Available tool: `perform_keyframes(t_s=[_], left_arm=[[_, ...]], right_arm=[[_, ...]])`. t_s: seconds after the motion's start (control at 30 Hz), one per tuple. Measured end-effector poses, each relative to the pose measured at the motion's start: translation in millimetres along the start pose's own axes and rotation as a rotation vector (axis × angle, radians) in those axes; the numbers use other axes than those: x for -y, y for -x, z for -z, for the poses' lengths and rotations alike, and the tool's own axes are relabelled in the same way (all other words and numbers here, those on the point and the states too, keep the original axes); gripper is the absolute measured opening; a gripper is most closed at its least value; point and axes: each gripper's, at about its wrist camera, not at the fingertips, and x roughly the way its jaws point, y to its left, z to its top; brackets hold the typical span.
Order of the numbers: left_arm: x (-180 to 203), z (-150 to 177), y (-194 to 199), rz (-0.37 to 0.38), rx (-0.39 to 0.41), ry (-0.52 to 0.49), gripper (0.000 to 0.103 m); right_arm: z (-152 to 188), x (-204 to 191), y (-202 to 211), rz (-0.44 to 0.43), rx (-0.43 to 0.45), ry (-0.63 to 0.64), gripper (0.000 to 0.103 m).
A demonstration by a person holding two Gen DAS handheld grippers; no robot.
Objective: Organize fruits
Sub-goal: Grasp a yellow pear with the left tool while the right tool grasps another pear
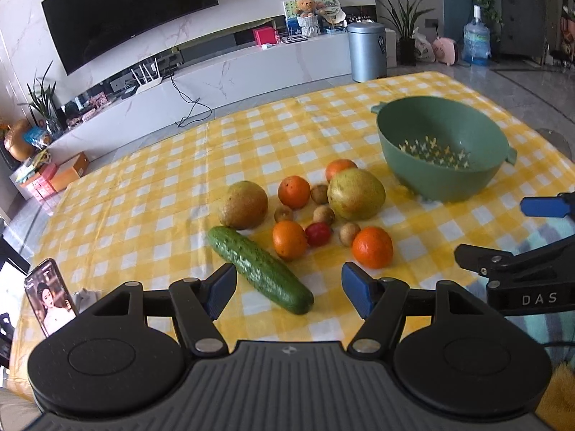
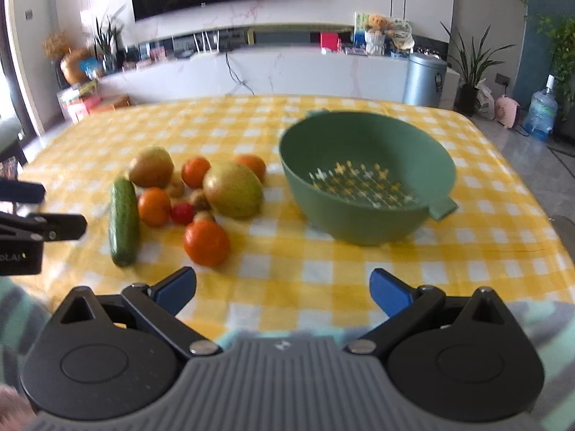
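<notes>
**Fruit pile loose on cloth, colander empty, both grippers released**

The fruits are clustered mid-table on the yellow checked tablecloth: two large yellow-green pears, four oranges, one nearest at, several small brown kiwis, and one red fruit in the middle of the pile. A cucumber is laid diagonally at the pile's near-left edge, just beside an orange. The green colander is set to the right of the pile, apart from it, tilted, with nothing seen inside; its slotted bottom shows.

The left gripper is held above the near edge of the table, angled downward, jaws spread wide, nothing between them; the cucumber's near end is seen in the gap but is not touched. The right gripper is likewise angled down over the cloth, jaws released and empty, in front of the colander; its view is slightly blurred. It is also seen at the right edge of the left wrist view, where "DAS" is read on its black body.

A phone is propped at the table's left, screen lit. Other writing is too small to read.
</notes>
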Motion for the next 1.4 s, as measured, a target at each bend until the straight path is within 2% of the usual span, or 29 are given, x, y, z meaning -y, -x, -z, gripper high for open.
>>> perform_keyframes(t_s=[0.1,0.17,0.2,0.23,0.3,0.5,0.6,0.8,1.2,1.4], left_arm=[[-9.4,-6.9,-8.2,0.003,-0.001,0.010,0.078],[-16.0,-12.5,-15.2,-0.007,-0.007,0.012,0.076],[-20.3,-15.3,-19.5,-0.012,-0.010,0.013,0.076],[-24.7,-17.9,-23.5,-0.019,-0.006,0.014,0.075],[-33.6,-24.0,-32.1,-0.037,-0.001,0.020,0.075],[-47.6,-38.5,-68.2,-0.038,-0.025,-0.042,0.078],[-54.3,-43.8,-90.4,0.012,-0.040,-0.055,0.087],[-65.5,-49.9,-128.5,0.041,-0.062,-0.092,0.087],[-80.2,-53.5,-168.9,0.095,-0.057,-0.044,0.088],[-81.5,-51.7,-180.8,0.117,-0.053,-0.010,0.088]], right_arm=[[-8.0,-1.5,-10.5,-0.040,0.013,-0.028,0.099],[-15.3,-1.2,-22.7,-0.063,-0.015,-0.065,0.099],[-18.9,-1.1,-29.6,-0.080,-0.034,-0.088,0.096],[-22.1,-0.9,-36.2,-0.097,-0.053,-0.112,0.088],[-28.6,-3.2,-50.4,-0.129,-0.090,-0.139,0.084],[-43.3,-12.8,-83.2,-0.132,-0.122,-0.209,0.084],[-50.0,-14.2,-97.1,-0.126,-0.124,-0.242,0.084],[-61.5,-18.8,-127.4,-0.115,-0.142,-0.322,0.087],[-61.0,-20.2,-160.2,-0.126,-0.154,-0.383,0.087],[-58.8,-18.0,-165.3,-0.127,-0.137,-0.384,0.079]])
